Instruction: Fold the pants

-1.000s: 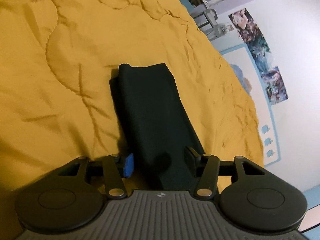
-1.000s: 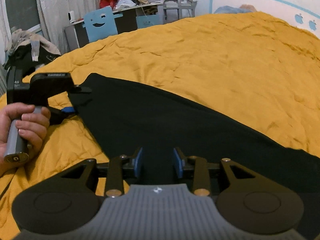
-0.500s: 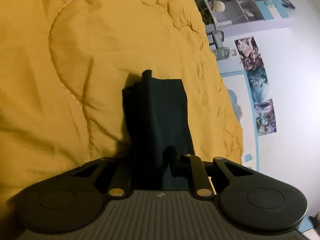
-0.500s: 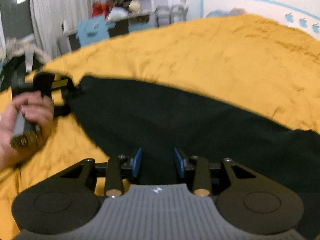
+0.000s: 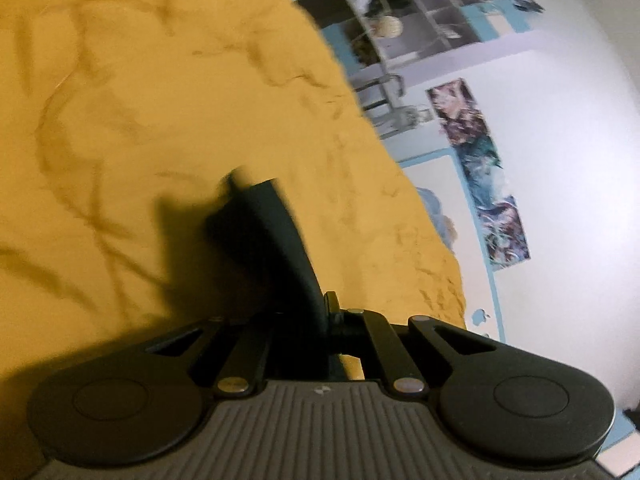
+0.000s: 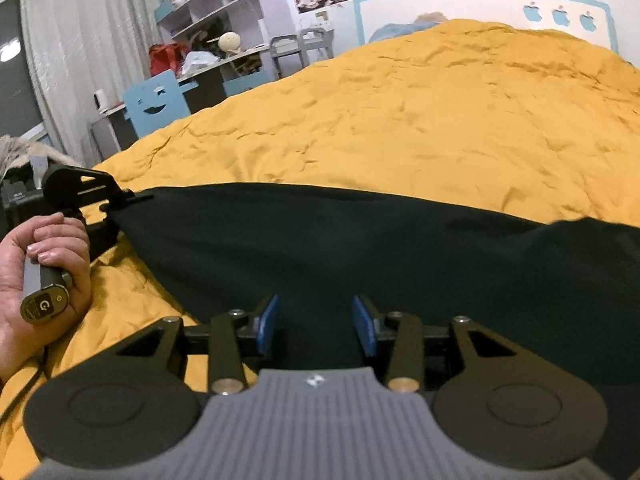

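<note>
Both fisheye views bent straight lines toward dark rounded corners. The left wrist view was motion-blurred and dim at left, where the pants (image 5: 276, 240) cast a dark shadow on the yellow bedspread (image 5: 160, 100); its white wall (image 5: 560, 160) at right glowed. The right wrist view was sharper and evenly lit.

A "G" logo sits on the round butt end of the handle (image 6: 44, 305) gripped in the left hand (image 6: 38, 276). Small pale characters on the black block behind it are too tiny to read.
</note>
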`<state>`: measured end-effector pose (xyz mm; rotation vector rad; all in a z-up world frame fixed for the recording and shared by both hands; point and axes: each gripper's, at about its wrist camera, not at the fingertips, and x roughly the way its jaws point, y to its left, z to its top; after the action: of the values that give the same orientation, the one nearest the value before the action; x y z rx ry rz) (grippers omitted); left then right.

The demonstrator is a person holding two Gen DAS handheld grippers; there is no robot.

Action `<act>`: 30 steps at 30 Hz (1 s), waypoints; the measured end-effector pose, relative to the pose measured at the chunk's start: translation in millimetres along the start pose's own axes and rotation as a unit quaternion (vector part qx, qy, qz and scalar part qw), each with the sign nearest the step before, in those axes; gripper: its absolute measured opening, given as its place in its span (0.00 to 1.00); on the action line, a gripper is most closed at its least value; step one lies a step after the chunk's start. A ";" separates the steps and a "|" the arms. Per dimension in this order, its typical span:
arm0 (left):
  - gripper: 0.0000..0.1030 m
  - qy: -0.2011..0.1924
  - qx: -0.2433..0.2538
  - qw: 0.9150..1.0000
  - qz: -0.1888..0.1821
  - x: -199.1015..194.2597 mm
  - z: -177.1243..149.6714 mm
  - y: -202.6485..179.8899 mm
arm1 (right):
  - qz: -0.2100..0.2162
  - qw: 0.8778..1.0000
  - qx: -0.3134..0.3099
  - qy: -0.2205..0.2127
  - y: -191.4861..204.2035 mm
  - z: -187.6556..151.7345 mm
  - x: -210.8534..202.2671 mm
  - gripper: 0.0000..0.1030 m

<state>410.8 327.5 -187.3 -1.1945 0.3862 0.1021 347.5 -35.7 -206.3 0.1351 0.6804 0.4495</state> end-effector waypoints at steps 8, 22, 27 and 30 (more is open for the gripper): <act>0.04 -0.019 0.160 0.987 -0.001 -17.2 -22.0 -71.3 | -0.030 0.999 0.033 0.011 -35.3 -7.9 -41.6 0.37; 0.04 0.010 0.377 0.926 -0.024 -28.6 -129.7 -185.2 | -0.048 0.994 0.098 -0.018 -94.6 -14.7 -108.5 0.37; 0.04 0.039 0.445 0.894 -0.020 -25.7 -175.3 -206.8 | -0.059 0.991 0.117 -0.026 -108.3 -17.4 -124.4 0.37; 0.04 0.059 0.495 0.867 -0.018 -24.1 -210.0 -212.9 | -0.072 0.989 0.126 -0.026 -116.7 -20.6 -133.7 0.38</act>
<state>397.7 58.3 -55.7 -0.1816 0.4403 -0.1933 284.3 -199.9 -176.0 0.3334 0.6883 0.2185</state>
